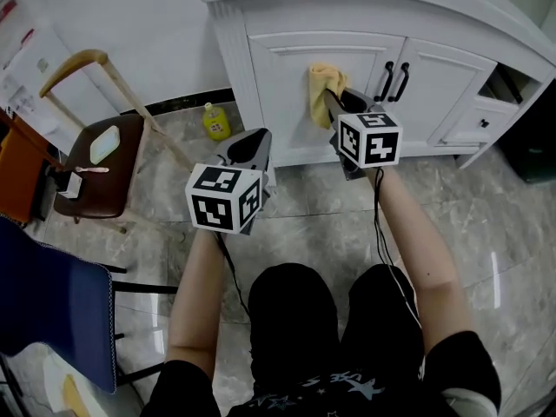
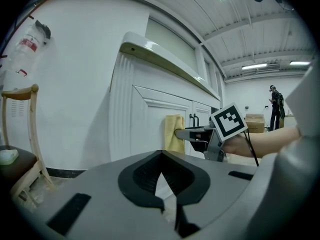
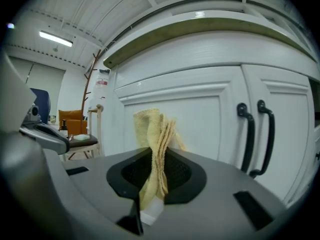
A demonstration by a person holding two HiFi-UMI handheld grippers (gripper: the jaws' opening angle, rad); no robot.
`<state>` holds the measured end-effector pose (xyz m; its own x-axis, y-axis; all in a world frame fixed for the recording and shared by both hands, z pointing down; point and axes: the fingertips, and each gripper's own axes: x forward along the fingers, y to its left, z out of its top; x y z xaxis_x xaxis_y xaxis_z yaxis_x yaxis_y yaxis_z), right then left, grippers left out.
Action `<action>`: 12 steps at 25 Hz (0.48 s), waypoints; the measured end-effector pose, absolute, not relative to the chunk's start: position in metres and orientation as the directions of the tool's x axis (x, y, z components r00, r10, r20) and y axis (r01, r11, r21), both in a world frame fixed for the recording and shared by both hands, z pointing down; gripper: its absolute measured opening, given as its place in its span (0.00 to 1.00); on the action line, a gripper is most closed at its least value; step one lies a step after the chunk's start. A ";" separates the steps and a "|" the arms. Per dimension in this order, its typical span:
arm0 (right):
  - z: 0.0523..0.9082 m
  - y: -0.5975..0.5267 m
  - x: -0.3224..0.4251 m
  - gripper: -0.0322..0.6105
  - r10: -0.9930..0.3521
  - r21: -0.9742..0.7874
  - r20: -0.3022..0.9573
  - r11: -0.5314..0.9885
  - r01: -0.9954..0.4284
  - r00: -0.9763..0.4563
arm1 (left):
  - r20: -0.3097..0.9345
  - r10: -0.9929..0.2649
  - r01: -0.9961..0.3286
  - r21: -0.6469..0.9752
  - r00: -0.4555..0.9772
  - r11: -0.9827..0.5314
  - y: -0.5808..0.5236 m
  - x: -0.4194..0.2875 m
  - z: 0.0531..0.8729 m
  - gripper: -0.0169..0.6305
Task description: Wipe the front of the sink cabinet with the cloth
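The white sink cabinet (image 1: 287, 102) stands in front of me, its left door panel (image 3: 200, 124) close ahead in the right gripper view. A folded yellow cloth (image 1: 325, 78) is pressed against that left door, with my right gripper (image 1: 330, 98) shut on it. The cloth (image 3: 155, 134) rises bunched from between the right gripper (image 3: 154, 179) jaws. My left gripper (image 1: 254, 139) hangs lower and to the left, off the cabinet, shut with nothing in it (image 2: 161, 176). From the left gripper view the cloth (image 2: 174, 132) shows flat against the door.
Two black door handles (image 1: 393, 81) sit right of the cloth. A drawer (image 1: 486, 115) at the cabinet's right stands open. A yellow bottle (image 1: 215, 122) is on the floor by the cabinet's left corner. A wooden chair (image 1: 100, 159) and a blue seat (image 1: 52, 311) are to my left.
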<state>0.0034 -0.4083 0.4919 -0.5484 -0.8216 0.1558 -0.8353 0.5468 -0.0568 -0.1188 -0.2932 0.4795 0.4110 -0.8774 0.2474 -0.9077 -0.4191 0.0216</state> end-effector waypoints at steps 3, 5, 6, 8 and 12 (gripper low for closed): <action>0.491 -0.414 0.033 0.15 -0.852 -0.061 0.156 0.497 -0.865 -0.500 | 0.247 -0.867 -0.898 0.033 0.433 -0.439 -0.296 -0.105 0.482 0.05; 0.492 -0.416 0.050 0.15 -0.868 -0.055 0.159 0.467 -0.882 -0.470 | 0.250 -0.859 -0.891 0.034 0.447 -0.454 -0.296 -0.097 0.484 0.05; 0.493 -0.416 0.058 0.15 -0.876 -0.052 0.160 0.453 -0.890 -0.455 | 0.252 -0.855 -0.887 0.035 0.453 -0.460 -0.296 -0.093 0.485 0.05; 0.495 -0.417 0.072 0.15 -0.889 -0.052 0.164 0.425 -0.904 -0.428 | 0.257 -0.848 -0.881 0.038 0.464 -0.471 -0.295 -0.085 0.488 0.05; 0.497 -0.417 0.092 0.15 -0.904 -0.065 0.173 0.385 -0.921 -0.390 | 0.260 -0.837 -0.872 0.041 0.481 -0.488 -0.295 -0.074 0.490 0.05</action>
<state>0.0922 -0.4172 0.4975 -0.3900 -0.9043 0.1735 -0.9208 0.3846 -0.0652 -0.0737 -0.2949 0.4897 0.4812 -0.8371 0.2602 -0.8717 -0.4883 0.0411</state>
